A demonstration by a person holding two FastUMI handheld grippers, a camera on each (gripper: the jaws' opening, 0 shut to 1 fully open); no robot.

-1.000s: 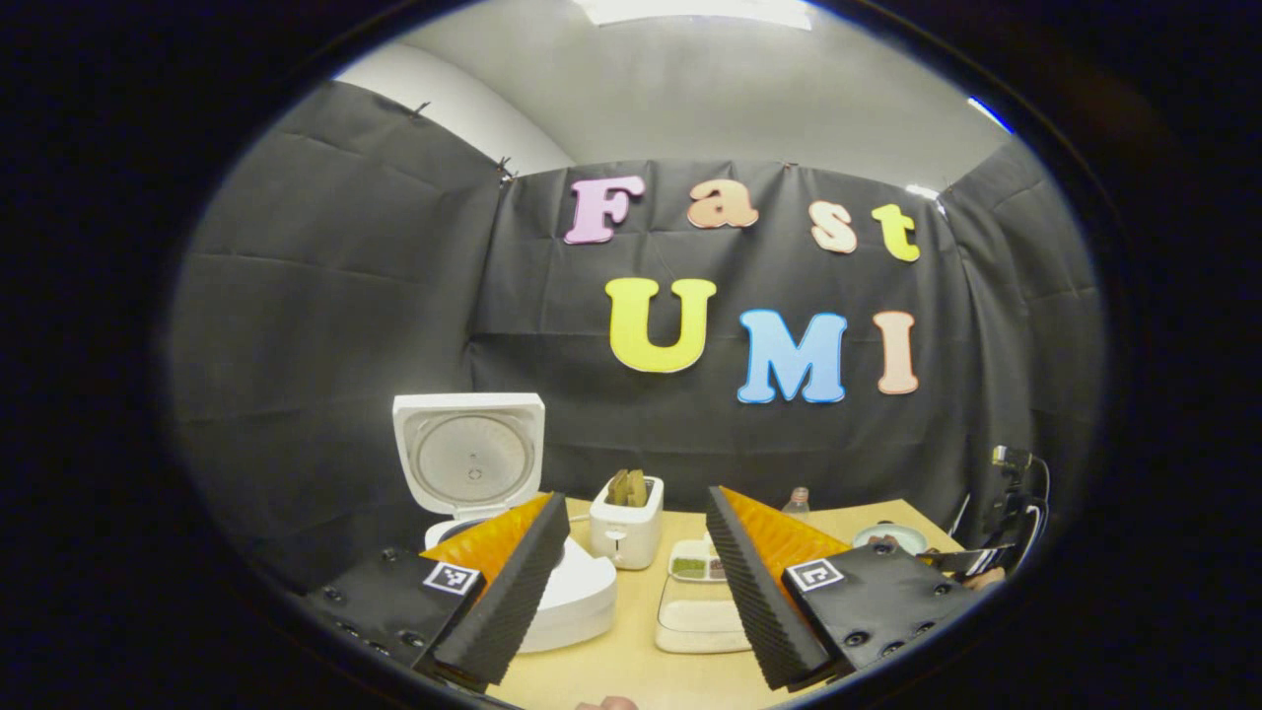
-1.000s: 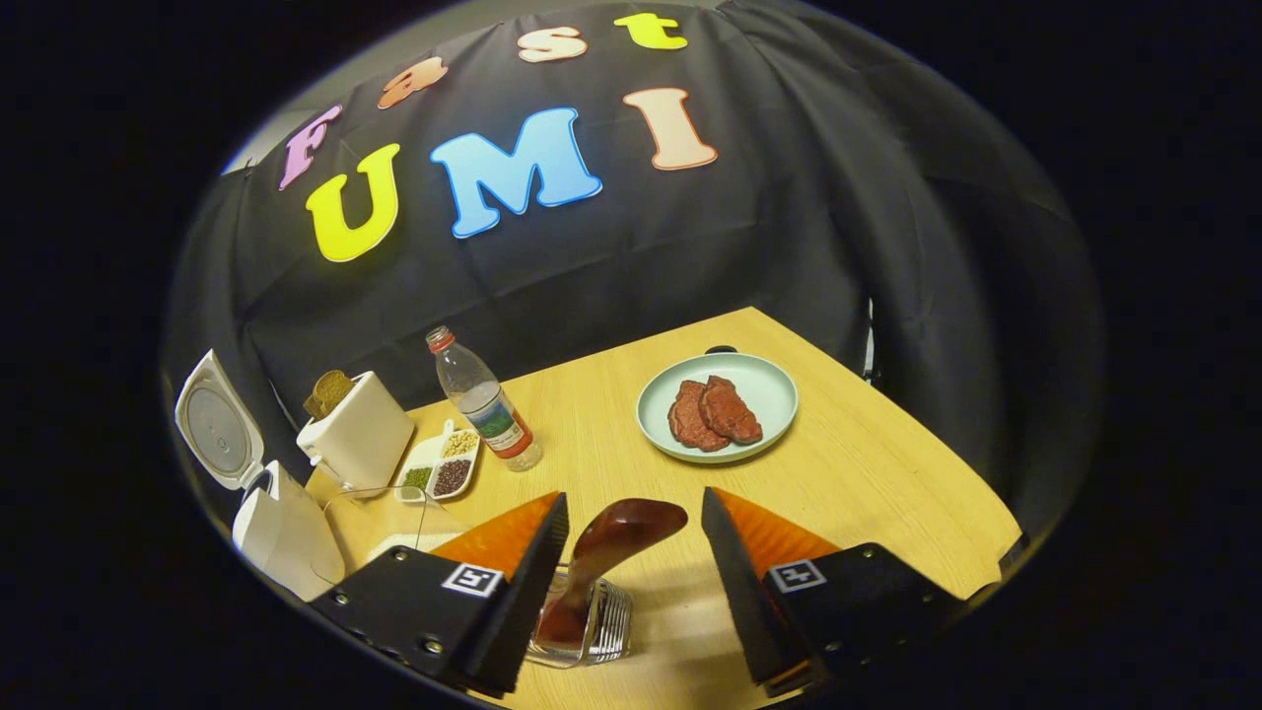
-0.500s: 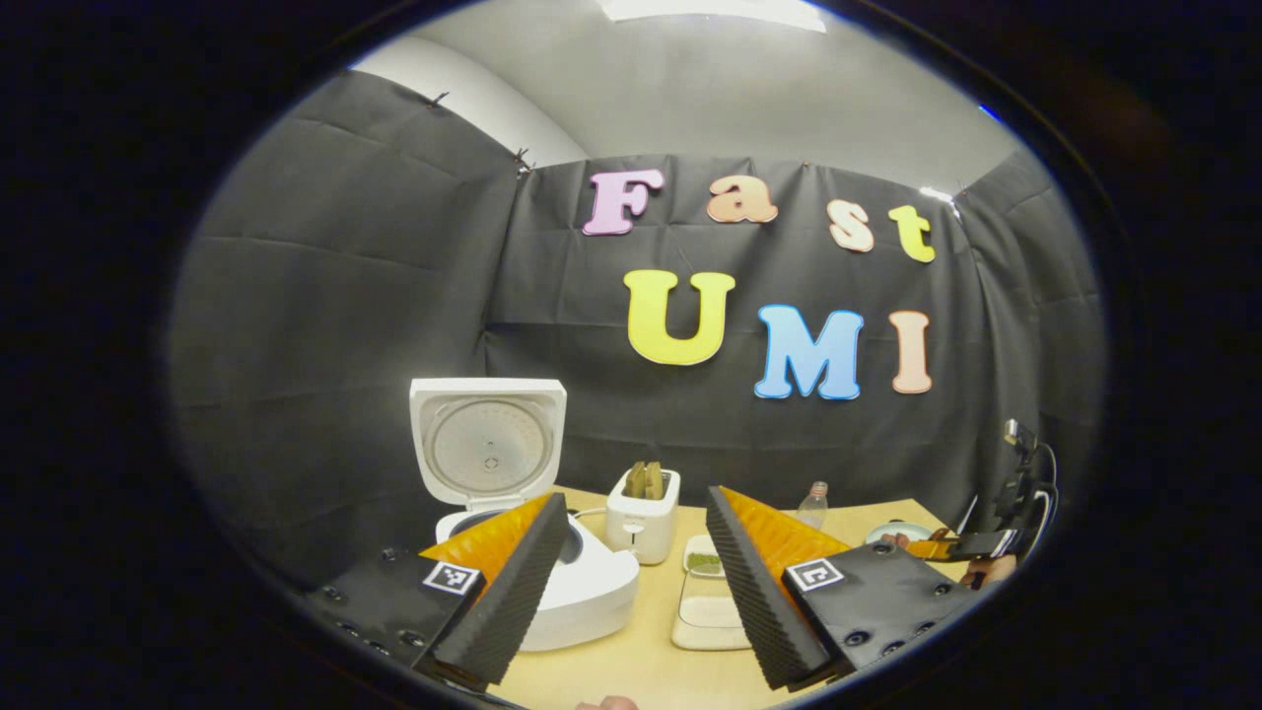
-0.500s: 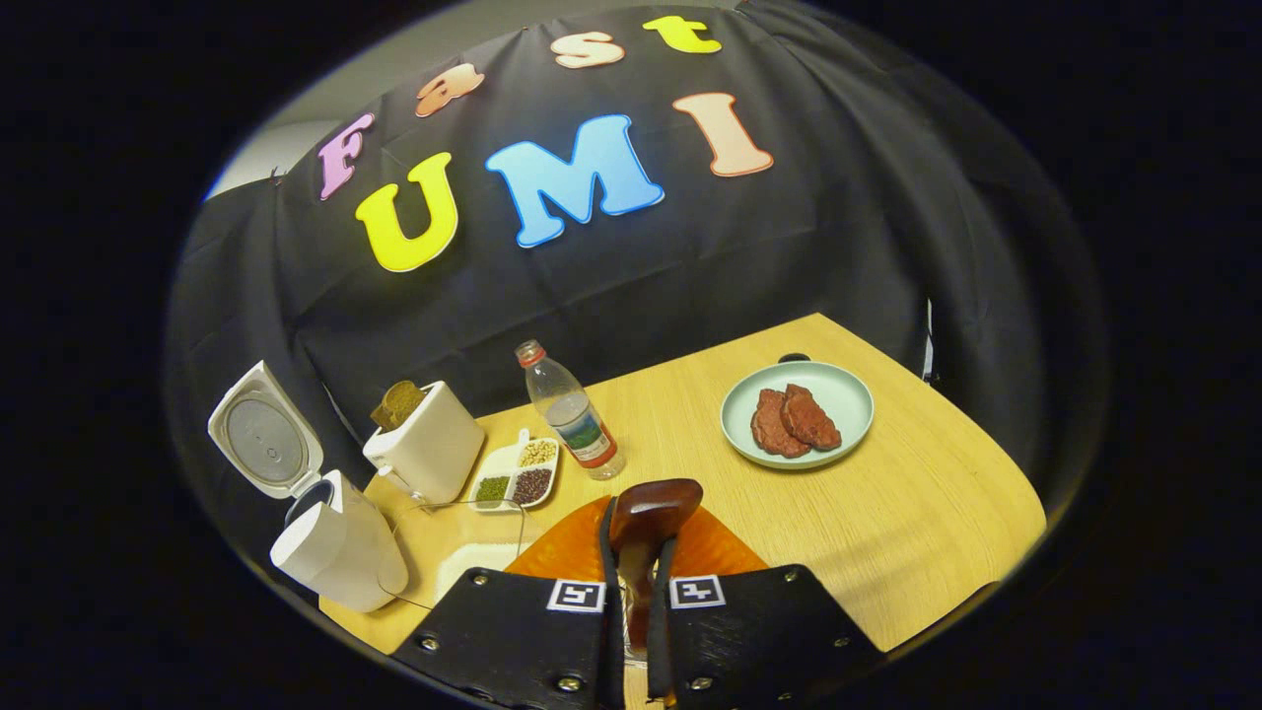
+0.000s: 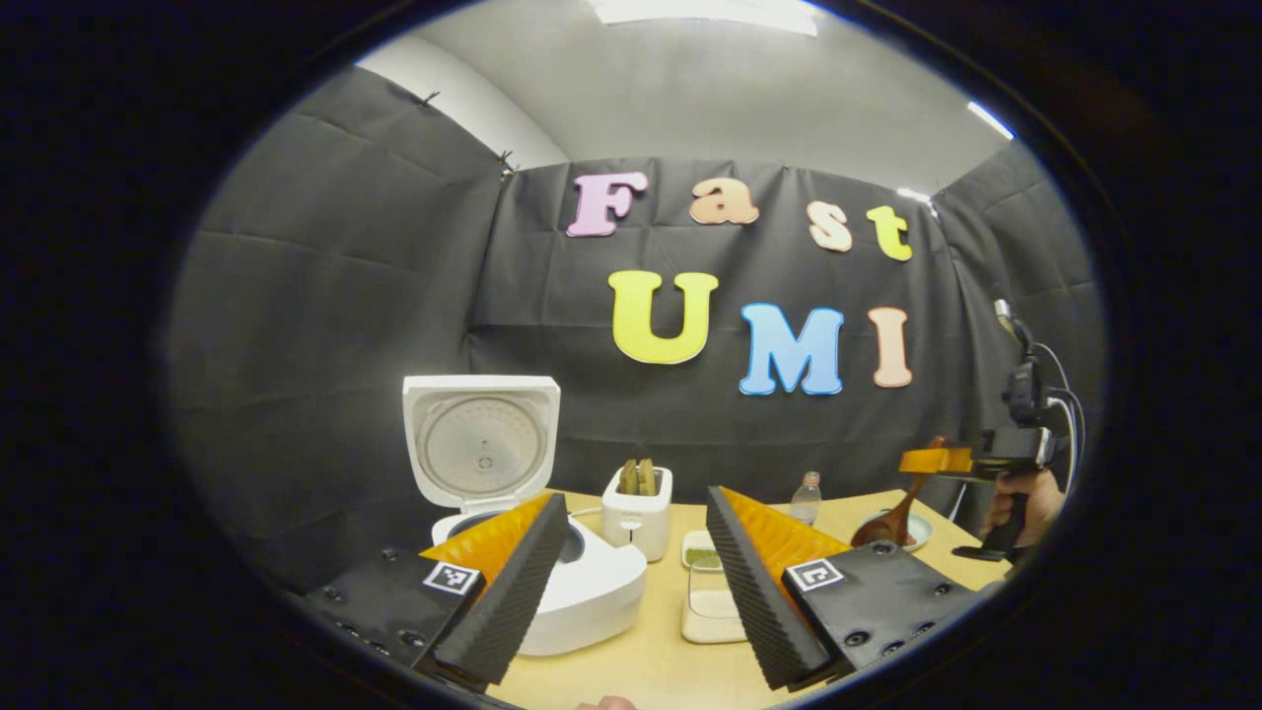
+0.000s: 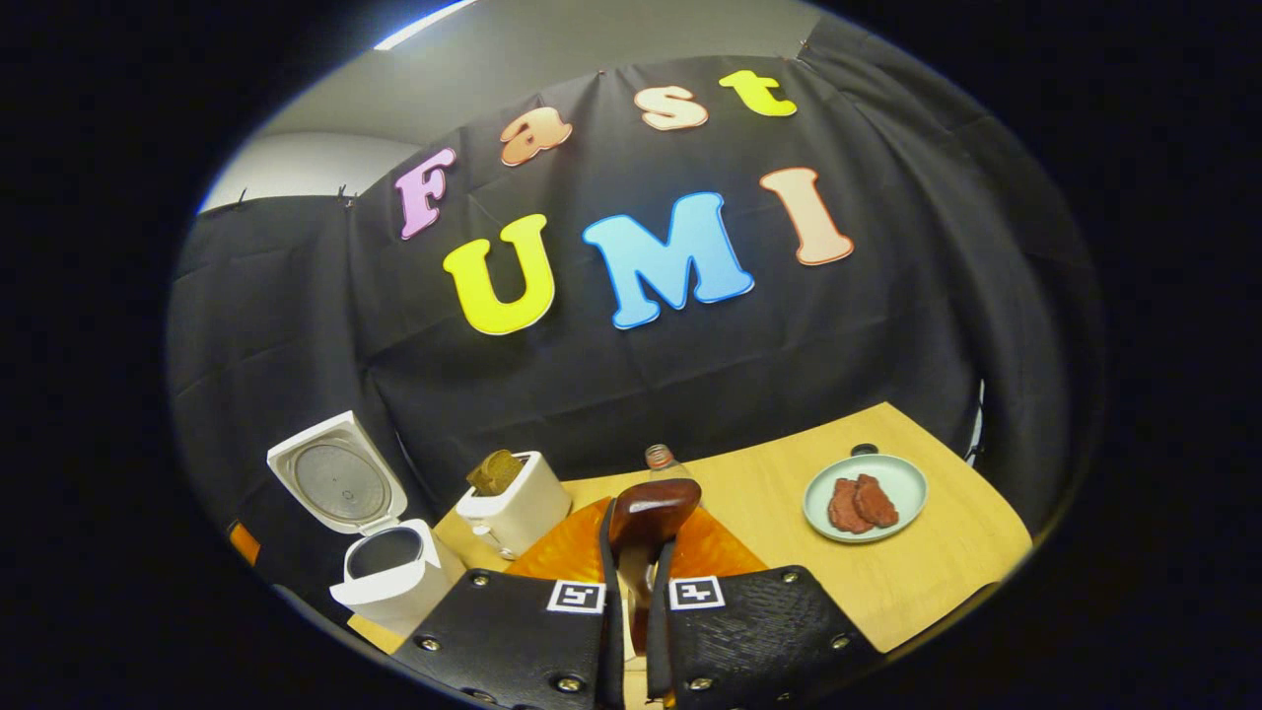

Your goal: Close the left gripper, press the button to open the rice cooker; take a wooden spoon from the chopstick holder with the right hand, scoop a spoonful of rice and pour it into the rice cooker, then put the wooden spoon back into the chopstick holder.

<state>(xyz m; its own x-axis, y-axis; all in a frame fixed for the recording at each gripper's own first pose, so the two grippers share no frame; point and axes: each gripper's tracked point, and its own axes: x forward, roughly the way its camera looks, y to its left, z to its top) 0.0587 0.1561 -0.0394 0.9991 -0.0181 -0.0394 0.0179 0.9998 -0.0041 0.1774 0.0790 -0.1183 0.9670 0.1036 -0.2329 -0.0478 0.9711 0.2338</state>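
Left gripper [image 5: 636, 552]: fingers apart, above table [image 5: 631, 671].
Right gripper [image 6: 636, 582]: clamped on spoon [image 6: 646, 513], raised over table.
Cooker [image 5: 582, 582]: lid up, left of toaster [image 5: 636, 503].

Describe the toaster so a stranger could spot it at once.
Start at the wooden table and find the open rice cooker at its left end. The toaster stands just right of it: a small white box with brown bread sticking out of the top.
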